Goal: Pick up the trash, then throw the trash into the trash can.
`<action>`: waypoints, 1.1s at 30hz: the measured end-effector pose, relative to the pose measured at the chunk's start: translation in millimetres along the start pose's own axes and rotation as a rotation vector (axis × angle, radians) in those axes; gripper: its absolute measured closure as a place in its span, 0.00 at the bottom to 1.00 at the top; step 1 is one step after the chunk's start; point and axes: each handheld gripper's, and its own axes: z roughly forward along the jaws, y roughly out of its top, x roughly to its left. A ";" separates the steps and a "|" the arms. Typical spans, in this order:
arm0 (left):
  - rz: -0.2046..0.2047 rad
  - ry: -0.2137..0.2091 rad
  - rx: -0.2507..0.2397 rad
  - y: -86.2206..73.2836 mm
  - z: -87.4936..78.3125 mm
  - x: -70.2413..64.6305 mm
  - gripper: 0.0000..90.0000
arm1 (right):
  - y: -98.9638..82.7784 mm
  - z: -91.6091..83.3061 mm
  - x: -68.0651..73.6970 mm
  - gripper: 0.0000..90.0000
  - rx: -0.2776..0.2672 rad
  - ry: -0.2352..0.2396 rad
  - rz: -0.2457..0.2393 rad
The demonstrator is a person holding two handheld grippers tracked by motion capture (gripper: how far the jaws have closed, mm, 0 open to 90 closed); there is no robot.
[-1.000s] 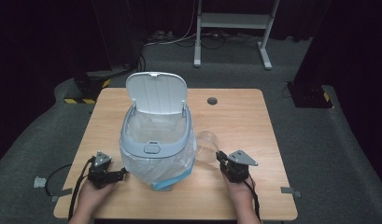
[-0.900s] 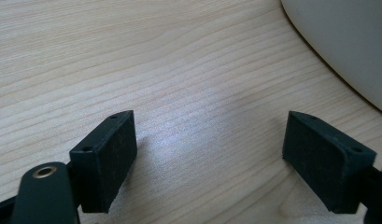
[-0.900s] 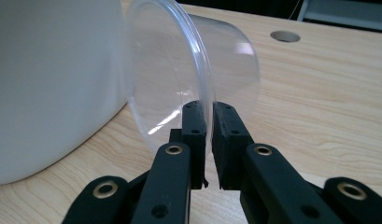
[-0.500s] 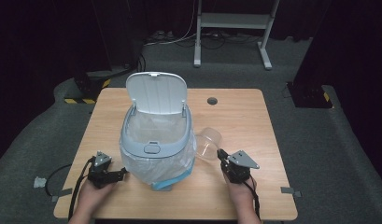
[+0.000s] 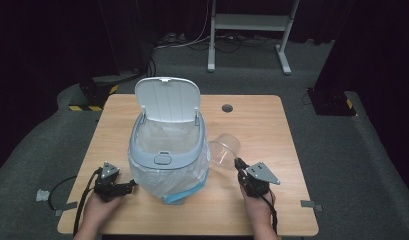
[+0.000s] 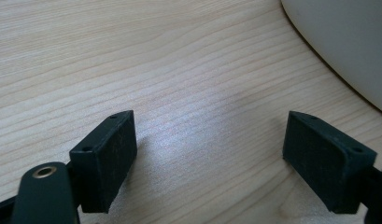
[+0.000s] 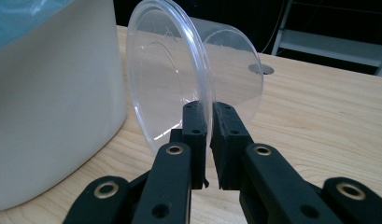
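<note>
Two grippers sit on the wooden worktop (image 5: 272,130), one on either side of a pale grey bin (image 5: 167,152) that stands near the worktop's middle. The bin's lid (image 5: 167,100) is flipped up at its far side, and a thin plastic liner (image 5: 184,175) bulges below its rim, with a blue edge showing at the near side.

Just right of the bin, the right gripper (image 5: 238,164) has its jaws clenched on the rim of a clear plastic cup (image 5: 225,150). In the right gripper view the cup (image 7: 193,79) lies tipped on its side, its open mouth facing the camera and its body pointing away, close beside the bin's wall (image 7: 53,93); whether the two touch is unclear.

At the bin's near left, the left gripper (image 5: 132,185) rests low on the worktop, pointing toward the bin. Its jaws stand wide apart and grasp nothing in the left gripper view, with bare wood (image 6: 179,93) between them and the bin's curved base (image 6: 343,42) at the upper right.
</note>
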 end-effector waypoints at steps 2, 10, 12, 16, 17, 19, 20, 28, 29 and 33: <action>-0.001 0.000 0.000 0.0 0.0 -0.1 0.20 | 0.8 -1.2 -0.4 0.94 -0.006 -0.006 0.006; -0.001 0.000 0.000 0.0 0.0 -0.1 0.20 | 5.1 -10.0 -4.9 0.94 -0.051 -0.034 0.015; -0.001 0.000 0.000 -0.1 -0.1 -0.1 0.20 | 6.5 -11.5 -4.6 0.94 -0.061 -0.037 0.011; 0.000 -0.001 0.000 -0.1 -0.1 0.0 0.20 | 10.1 -14.6 -3.0 0.94 -0.081 -0.040 0.003; 0.000 -0.001 0.000 -0.1 -0.1 0.0 0.20 | 11.3 -15.7 -2.5 0.94 -0.090 -0.042 0.001; -0.001 0.000 0.000 -0.1 -0.1 -0.1 0.20 | 13.3 -18.2 -1.7 0.94 -0.103 -0.049 0.008; 0.000 -0.001 0.000 0.0 0.0 0.0 0.20 | 14.2 -19.3 -1.5 0.94 -0.110 -0.053 0.010; 0.003 0.001 -0.001 -0.2 -0.2 -0.2 0.20 | 24.8 -32.3 -1.8 0.94 -0.176 -0.069 0.020; 0.003 0.001 -0.002 -0.3 -0.3 -0.4 0.20 | 25.8 -33.5 -1.8 0.94 -0.179 -0.071 0.021; 0.008 0.002 -0.003 -0.4 -0.4 -0.4 0.20 | 28.8 -37.9 -2.8 0.94 -0.200 -0.077 0.028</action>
